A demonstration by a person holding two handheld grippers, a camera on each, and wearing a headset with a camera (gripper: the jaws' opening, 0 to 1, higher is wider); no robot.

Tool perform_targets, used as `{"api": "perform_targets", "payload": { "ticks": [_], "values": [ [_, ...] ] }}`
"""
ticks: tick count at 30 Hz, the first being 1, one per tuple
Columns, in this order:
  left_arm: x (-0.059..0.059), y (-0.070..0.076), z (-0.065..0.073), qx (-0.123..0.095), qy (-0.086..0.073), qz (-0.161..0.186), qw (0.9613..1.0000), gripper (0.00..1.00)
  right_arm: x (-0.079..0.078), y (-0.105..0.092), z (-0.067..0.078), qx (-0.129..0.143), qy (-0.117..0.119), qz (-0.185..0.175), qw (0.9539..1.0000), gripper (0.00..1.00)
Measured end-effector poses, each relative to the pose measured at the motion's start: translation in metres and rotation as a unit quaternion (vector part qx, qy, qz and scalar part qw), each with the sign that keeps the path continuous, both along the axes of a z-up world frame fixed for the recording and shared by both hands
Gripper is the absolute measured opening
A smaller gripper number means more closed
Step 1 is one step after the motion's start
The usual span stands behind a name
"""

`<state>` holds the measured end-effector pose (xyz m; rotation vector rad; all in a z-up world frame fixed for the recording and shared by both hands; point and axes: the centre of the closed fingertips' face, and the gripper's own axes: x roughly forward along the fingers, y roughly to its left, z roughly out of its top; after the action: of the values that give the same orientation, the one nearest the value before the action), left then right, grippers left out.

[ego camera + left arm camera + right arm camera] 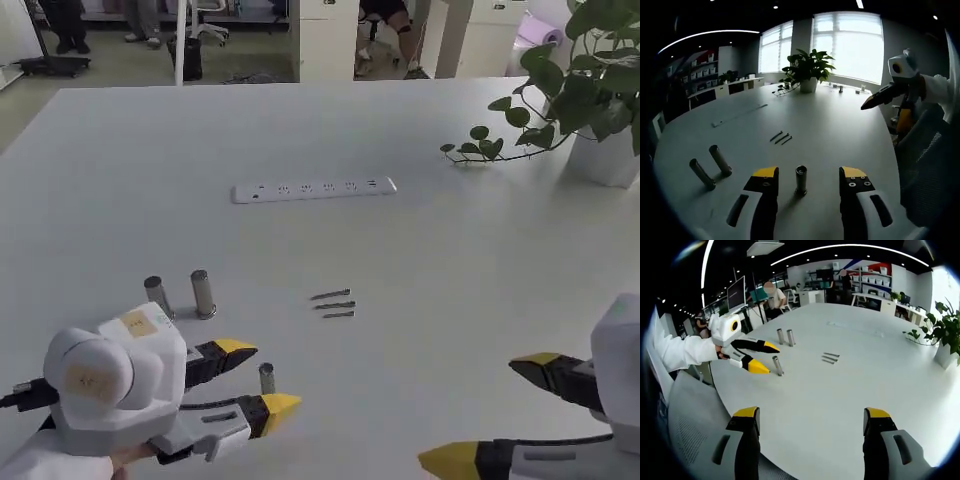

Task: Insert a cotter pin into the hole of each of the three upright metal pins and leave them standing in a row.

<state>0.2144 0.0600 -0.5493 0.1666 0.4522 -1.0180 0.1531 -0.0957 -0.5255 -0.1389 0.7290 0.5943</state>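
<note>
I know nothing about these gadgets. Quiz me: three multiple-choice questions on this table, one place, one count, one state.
1. How many cotter pins lie on the table? A one; B three; C five.
2. Where is the nearest metal pin? A between the left gripper's jaws; B among the cotter pins; C lying flat.
3. The right gripper is: A shut on a pin; B open, empty; C holding a cotter pin.
Answers: B, three lie side by side; A, yellow tips flank it; B, nothing between its spread jaws.
</note>
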Motion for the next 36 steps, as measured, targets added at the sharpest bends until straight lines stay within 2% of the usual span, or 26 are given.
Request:
{"api": "perform_targets", "payload": {
  "ticks": [6, 7, 8, 9, 13, 15, 16, 18, 22, 24, 25, 27, 30, 36],
  "values": [
    [-0.020, 0.018, 0.002, -0.011, 0.022, 0.000, 0.9997, 0.65, 0.002, -0.002, 0.004, 0.003, -0.006, -0.007, 1.0000, 0.83],
    [-0.024, 0.023, 0.000, -0.012, 0.036, 0.008, 0.9993, 0.68, 0.002, -0.002, 0.004, 0.003, -0.007, -0.007, 1.0000, 0.83],
    [-0.027, 0.026, -0.001, -0.011, 0.042, 0.012, 0.9990, 0.73, 0.002, -0.002, 0.004, 0.003, -0.006, -0.007, 1.0000, 0.83],
    [-0.029, 0.030, 0.000, -0.011, 0.038, 0.011, 0.9992, 0.76, 0.002, -0.002, 0.004, 0.002, -0.007, -0.007, 1.0000, 0.83],
    [-0.034, 0.047, -0.001, -0.003, 0.047, 0.031, 0.9984, 0.76, 0.002, 0.000, 0.004, 0.000, -0.005, -0.003, 1.0000, 0.83],
    [-0.038, 0.049, 0.005, -0.024, 0.062, 0.039, 0.9970, 0.82, 0.001, 0.000, 0.003, -0.004, -0.003, -0.001, 1.0000, 0.83],
    [-0.041, 0.048, 0.009, -0.039, 0.069, 0.037, 0.9962, 0.87, 0.002, 0.000, 0.003, -0.006, -0.002, 0.001, 1.0000, 0.83],
    [-0.049, 0.049, 0.015, -0.050, 0.078, 0.037, 0.9951, 0.99, 0.002, 0.000, 0.003, -0.008, -0.002, 0.002, 1.0000, 0.83],
    [-0.062, 0.051, 0.016, -0.053, 0.086, 0.034, 0.9944, 0.99, 0.003, -0.001, 0.002, -0.006, 0.000, -0.001, 1.0000, 0.83],
    [-0.068, 0.054, 0.013, -0.052, 0.095, 0.038, 0.9934, 0.99, 0.003, -0.001, 0.001, -0.007, 0.001, 0.001, 1.0000, 0.84],
    [-0.069, 0.055, 0.012, -0.051, 0.096, 0.041, 0.9933, 0.99, 0.002, -0.001, 0.001, -0.007, 0.000, 0.000, 1.0000, 0.87],
    [-0.071, 0.059, 0.011, -0.050, 0.096, 0.049, 0.9930, 0.99, 0.003, 0.000, 0.001, -0.007, -0.001, 0.000, 1.0000, 0.93],
    [-0.072, 0.062, 0.013, -0.056, 0.098, 0.060, 0.9917, 0.99, 0.004, 0.003, 0.002, -0.008, -0.001, 0.009, 0.9999, 0.93],
    [-0.072, 0.061, 0.024, -0.074, 0.088, 0.072, 0.9907, 1.00, 0.007, 0.011, -0.004, -0.014, 0.006, 0.032, 0.9994, 0.97]
  ]
}}
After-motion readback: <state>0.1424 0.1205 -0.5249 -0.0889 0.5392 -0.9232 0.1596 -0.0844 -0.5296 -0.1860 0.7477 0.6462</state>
